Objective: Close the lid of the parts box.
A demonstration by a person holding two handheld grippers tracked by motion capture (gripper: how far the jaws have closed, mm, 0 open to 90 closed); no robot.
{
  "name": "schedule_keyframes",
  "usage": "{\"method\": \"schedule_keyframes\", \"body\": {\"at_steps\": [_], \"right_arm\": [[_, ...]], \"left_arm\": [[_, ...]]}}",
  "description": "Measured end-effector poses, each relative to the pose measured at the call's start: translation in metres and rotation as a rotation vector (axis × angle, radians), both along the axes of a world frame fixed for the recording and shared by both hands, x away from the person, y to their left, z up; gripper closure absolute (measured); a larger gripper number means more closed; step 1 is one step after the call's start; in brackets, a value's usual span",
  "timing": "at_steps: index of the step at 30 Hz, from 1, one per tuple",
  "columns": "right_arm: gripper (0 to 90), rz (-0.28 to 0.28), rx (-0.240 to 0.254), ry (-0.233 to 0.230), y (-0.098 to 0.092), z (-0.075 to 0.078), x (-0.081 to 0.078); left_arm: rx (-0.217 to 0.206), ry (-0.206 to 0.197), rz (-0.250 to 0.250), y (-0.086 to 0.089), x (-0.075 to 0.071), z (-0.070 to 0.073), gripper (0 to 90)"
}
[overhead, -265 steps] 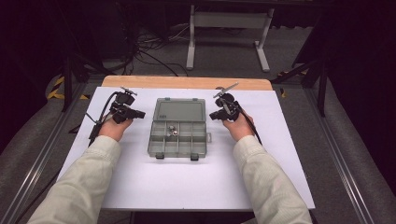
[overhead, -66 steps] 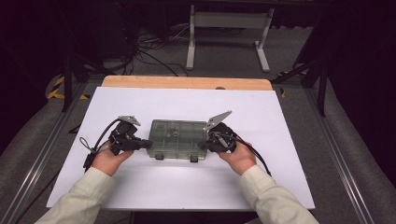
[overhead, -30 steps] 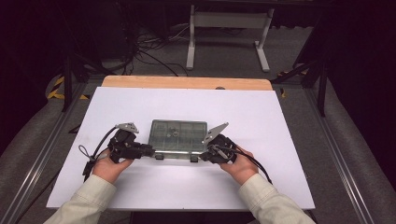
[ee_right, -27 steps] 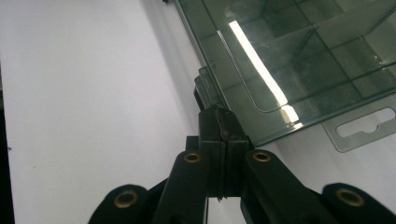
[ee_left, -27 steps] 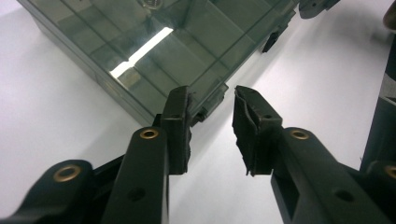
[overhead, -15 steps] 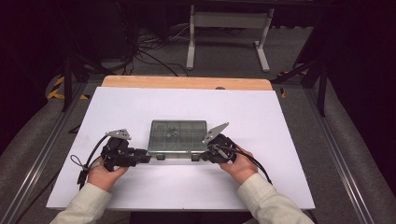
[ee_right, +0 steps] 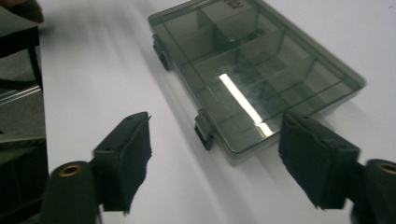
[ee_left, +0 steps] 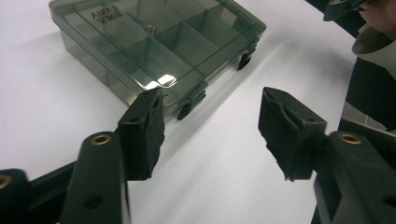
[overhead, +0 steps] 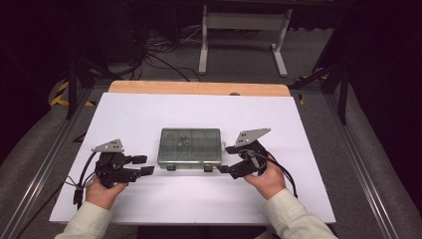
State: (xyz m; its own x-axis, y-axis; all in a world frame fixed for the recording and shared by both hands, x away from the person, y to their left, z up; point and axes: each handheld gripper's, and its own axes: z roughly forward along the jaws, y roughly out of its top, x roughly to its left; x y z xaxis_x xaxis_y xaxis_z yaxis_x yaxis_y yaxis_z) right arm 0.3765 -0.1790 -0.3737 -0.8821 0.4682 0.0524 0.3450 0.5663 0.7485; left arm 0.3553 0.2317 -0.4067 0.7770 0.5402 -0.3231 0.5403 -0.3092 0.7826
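Left gripper (overhead: 145, 165), right gripper (overhead: 225, 159) (fingers just opening, empty), flanking box (overhead: 189, 146)

Setting: lab-style recording bay — dark surround | white-topped table (overhead: 149, 114) on grey carpet | tangled cables (overhead: 149, 55) and metal stand (overhead: 244, 30) beyond its far edge

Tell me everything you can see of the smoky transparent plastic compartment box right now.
The smoky grey transparent plastic compartment box lies flat on the white table top, lid closed. Inner dividers show through the lid, and small dark items sit in a far compartment. Two dark latches are on the near edge. Raised lettering marks the lid. Neither the left gripper nor the right gripper touches it; both are open beside its near corners.
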Motion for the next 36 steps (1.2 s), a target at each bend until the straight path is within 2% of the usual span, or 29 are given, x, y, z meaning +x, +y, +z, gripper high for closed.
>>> {"method": "schedule_keyframes", "body": {"at_steps": [6, 9, 12, 13, 16, 17, 20, 23, 25, 27, 32, 33, 34, 36], "right_arm": [[13.5, -0.031, 0.071, -0.045, -0.015, 0.009, -0.008], [8.2, -0.047, 0.097, -0.079, -0.023, 0.012, -0.013], [3.5, -0.062, 0.124, -0.099, -0.033, 0.012, -0.016], [3.5, -0.062, 0.124, -0.099, -0.033, 0.012, -0.016], [0.6, -0.094, 0.153, -0.132, -0.045, 0.008, -0.019], [0.6, -0.094, 0.153, -0.132, -0.045, 0.008, -0.019], [0.1, -0.116, 0.176, -0.156, -0.055, 0.004, -0.021], [0.1, -0.123, 0.187, -0.164, -0.061, 0.001, -0.023], [0.1, -0.126, 0.196, -0.167, -0.063, -0.001, -0.024], [0.1, -0.129, 0.201, -0.182, -0.067, -0.003, -0.026], [0.1, -0.131, 0.228, -0.221, -0.074, -0.006, -0.03], [0.1, -0.133, 0.229, -0.227, -0.076, -0.007, -0.03], [0.1, -0.133, 0.229, -0.227, -0.076, -0.007, -0.03], [0.1, -0.134, 0.241, -0.238, -0.08, -0.01, -0.031]], "left_arm": [[-0.032, -0.027, 0.011, 0.008, -0.007, 0.001, 34.1], [-0.032, -0.072, 0.033, 0.013, -0.011, 0.002, 29.2], [-0.019, -0.065, 0.04, 0.014, -0.011, 0.001, 20.9], [-0.019, -0.065, 0.04, 0.014, -0.011, 0.001, 17.5], [0.004, -0.071, 0.048, 0.015, -0.011, 0.001, 14.2], [0.001, -0.071, 0.053, 0.015, -0.012, 0.0, 13.2], [-0.005, -0.106, 0.065, 0.018, -0.013, -0.003, 10.7], [-0.005, -0.123, 0.065, 0.019, -0.014, -0.005, 5.9], [-0.025, -0.127, 0.045, 0.021, -0.013, -0.006, 1.6], [-0.043, -0.153, 0.045, 0.024, -0.014, -0.007, 0.2], [-0.085, -0.18, 0.065, 0.032, -0.015, -0.011, 0.0], [-0.107, -0.197, 0.071, 0.035, -0.016, -0.014, 0.0], [-0.107, -0.197, 0.071, 0.035, -0.016, -0.014, 0.0], [-0.138, -0.245, 0.08, 0.039, -0.019, -0.018, 0.0]]}}
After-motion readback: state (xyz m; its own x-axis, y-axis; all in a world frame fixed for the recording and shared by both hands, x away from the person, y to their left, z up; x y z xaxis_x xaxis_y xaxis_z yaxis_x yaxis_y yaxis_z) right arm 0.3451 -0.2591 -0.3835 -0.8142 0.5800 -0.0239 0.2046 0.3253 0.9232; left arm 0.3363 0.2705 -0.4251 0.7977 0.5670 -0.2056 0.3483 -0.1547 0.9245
